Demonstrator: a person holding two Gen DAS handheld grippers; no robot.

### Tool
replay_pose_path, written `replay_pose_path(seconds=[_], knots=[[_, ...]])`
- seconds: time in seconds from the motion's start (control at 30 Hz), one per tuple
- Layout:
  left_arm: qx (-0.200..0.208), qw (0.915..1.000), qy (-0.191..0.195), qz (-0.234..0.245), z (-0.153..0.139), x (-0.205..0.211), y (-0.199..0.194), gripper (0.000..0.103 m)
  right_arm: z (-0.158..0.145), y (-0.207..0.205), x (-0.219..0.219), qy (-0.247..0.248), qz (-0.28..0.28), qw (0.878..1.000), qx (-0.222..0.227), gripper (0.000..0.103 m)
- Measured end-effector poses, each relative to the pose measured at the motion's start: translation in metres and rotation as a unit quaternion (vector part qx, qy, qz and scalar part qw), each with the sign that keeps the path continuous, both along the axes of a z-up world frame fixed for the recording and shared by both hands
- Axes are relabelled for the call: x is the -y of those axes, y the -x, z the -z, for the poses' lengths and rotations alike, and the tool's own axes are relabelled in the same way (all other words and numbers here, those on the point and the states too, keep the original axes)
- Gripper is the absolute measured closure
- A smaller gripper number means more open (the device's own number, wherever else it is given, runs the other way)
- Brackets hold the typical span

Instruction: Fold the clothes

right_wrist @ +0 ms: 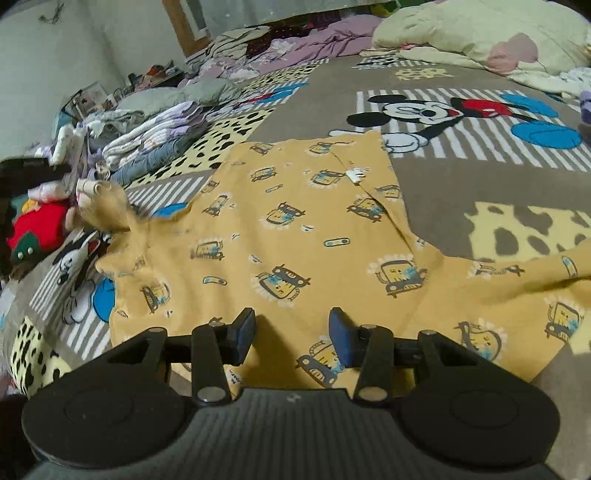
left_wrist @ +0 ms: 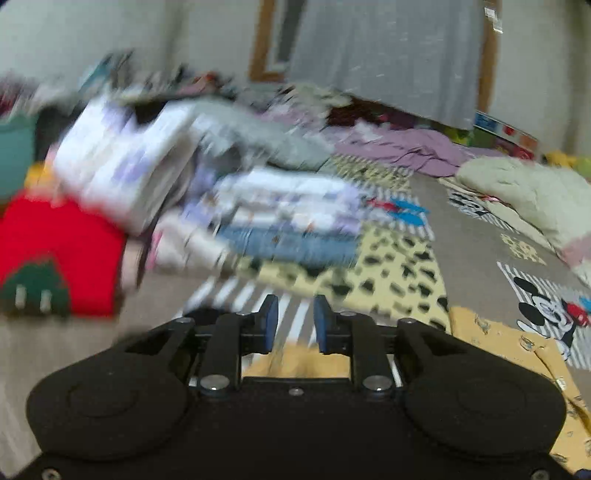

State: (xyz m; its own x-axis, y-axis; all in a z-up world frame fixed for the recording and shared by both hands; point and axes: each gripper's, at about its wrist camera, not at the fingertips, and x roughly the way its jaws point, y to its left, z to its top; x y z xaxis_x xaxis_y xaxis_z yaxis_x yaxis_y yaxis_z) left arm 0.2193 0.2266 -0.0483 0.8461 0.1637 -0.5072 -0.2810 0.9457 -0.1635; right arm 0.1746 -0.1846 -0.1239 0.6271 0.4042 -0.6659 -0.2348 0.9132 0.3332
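Note:
A yellow garment (right_wrist: 295,221) printed with little cars lies spread on a cartoon-mouse blanket (right_wrist: 443,177). Its left corner (right_wrist: 114,218) is raised and blurred. My right gripper (right_wrist: 291,334) hovers open over the garment's near edge, with nothing between its blue pads (right_wrist: 245,332). In the blurred left wrist view, my left gripper (left_wrist: 296,321) stands slightly open over the striped blanket. Yellow cloth (left_wrist: 299,360) shows low between its fingers, and the pads (left_wrist: 271,319) press on nothing I can see. More of the garment (left_wrist: 517,354) lies to its right.
A stack of folded clothes (left_wrist: 288,221) (right_wrist: 155,140) sits at the left with a red item (left_wrist: 62,240) (right_wrist: 40,225) beside it. A cream comforter (right_wrist: 461,33) and purple bedding (right_wrist: 325,37) lie at the far side. Walls stand behind.

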Motion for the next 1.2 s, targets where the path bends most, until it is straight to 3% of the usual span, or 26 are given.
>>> replay_pose_path(seconds=[0.13, 0.23, 0.37, 0.47, 0.5, 0.53, 0.57, 0.67, 0.73, 0.8, 0.83, 0.87, 1.0, 1.07, 1.2], knots=[[-0.027, 0.9939, 0.106, -0.010, 0.042, -0.021, 0.024, 0.069, -0.001, 0.008, 0.006, -0.012, 0.006, 1.000, 0.002, 0.058], [-0.040, 0.9843, 0.171, -0.016, 0.064, -0.028, 0.027, 0.068, -0.006, 0.015, 0.012, -0.021, 0.009, 1.000, 0.003, 0.058], [-0.025, 0.9671, 0.252, -0.026, 0.079, -0.039, 0.013, 0.068, -0.014, 0.026, 0.020, -0.032, 0.010, 0.999, 0.008, 0.058], [-0.010, 0.9574, 0.286, -0.038, 0.083, -0.047, -0.007, 0.069, -0.017, 0.032, 0.014, -0.039, -0.013, 0.999, 0.015, 0.058], [-0.008, 0.9562, 0.290, -0.037, 0.084, -0.049, -0.016, 0.069, -0.018, 0.034, 0.009, -0.037, -0.024, 0.999, 0.018, 0.058], [-0.012, 0.9578, 0.285, -0.032, 0.083, -0.050, -0.024, 0.090, -0.019, 0.034, 0.000, -0.030, -0.036, 0.999, 0.022, 0.058], [-0.015, 0.9596, 0.280, -0.027, 0.082, -0.051, -0.033, 0.100, -0.020, 0.034, -0.010, -0.022, -0.051, 0.998, 0.027, 0.058], [0.009, 0.9714, 0.237, -0.005, 0.051, -0.046, -0.045, 0.100, -0.021, 0.033, -0.049, 0.005, -0.110, 0.993, 0.045, 0.058], [0.005, 0.9776, 0.210, -0.010, 0.036, -0.044, -0.058, 0.100, -0.021, 0.030, -0.082, 0.031, -0.152, 0.986, 0.064, 0.058], [0.005, 0.9801, 0.198, 0.014, 0.025, -0.040, -0.080, 0.082, -0.019, 0.026, -0.113, 0.052, -0.188, 0.978, 0.078, 0.058], [0.002, 0.9788, 0.202, 0.032, 0.024, -0.040, -0.091, 0.043, -0.018, 0.023, -0.128, 0.062, -0.202, 0.974, 0.081, 0.058], [0.015, 0.9801, 0.196, 0.024, 0.022, -0.042, -0.094, 0.037, -0.016, 0.020, -0.143, 0.073, -0.212, 0.971, 0.084, 0.058], [0.037, 0.9768, 0.211, 0.006, 0.027, -0.059, -0.078, 0.037, -0.008, 0.013, -0.178, 0.116, -0.228, 0.962, 0.099, 0.059], [0.016, 0.9754, 0.220, 0.001, 0.042, -0.065, -0.069, 0.038, -0.006, 0.014, -0.183, 0.129, -0.225, 0.960, 0.106, 0.060], [0.006, 0.9621, 0.272, 0.015, 0.069, -0.065, -0.060, 0.041, -0.002, 0.019, -0.183, 0.149, -0.215, 0.958, 0.119, 0.072]])
